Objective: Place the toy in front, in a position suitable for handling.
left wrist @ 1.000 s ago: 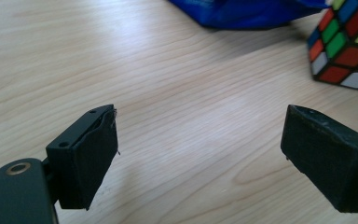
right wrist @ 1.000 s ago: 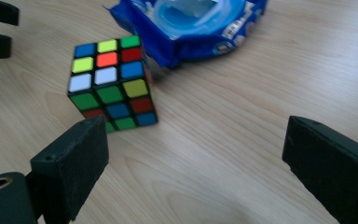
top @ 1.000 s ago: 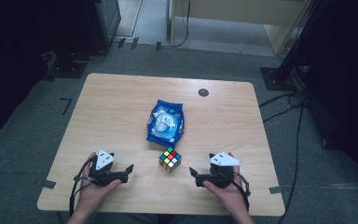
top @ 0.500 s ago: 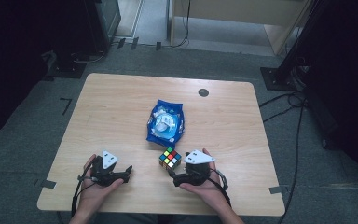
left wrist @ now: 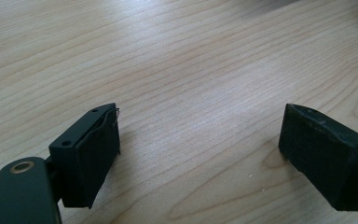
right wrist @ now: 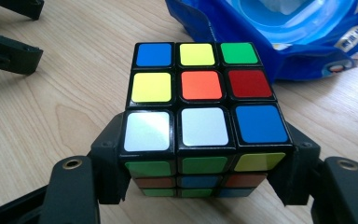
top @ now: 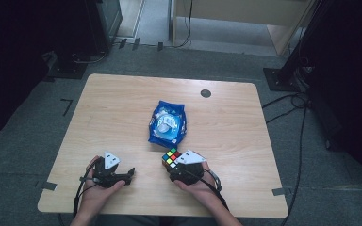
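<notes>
On the wooden table (top: 122,108), taking the puzzle cube (top: 170,157) as the mark, things run left to right like this. Well to the left of the cube, near the table's front edge, the left gripper (top: 128,173) rests in the person's left hand (top: 96,186); in the left gripper view its jaws stand spread wide over bare wood with nothing between them. The cube itself sits on the table toward the front, close to the middle. The right gripper (top: 168,165) is right at the cube, its body just behind and to the right of it in the right hand (top: 198,183). Its jaws have just been closing, and in the right gripper view the cube (right wrist: 200,116) sits between them with a jaw against each side, pinched. Beyond the cube, toward the table's centre and near it without touching, lies a blue snack bag (top: 168,122).
</notes>
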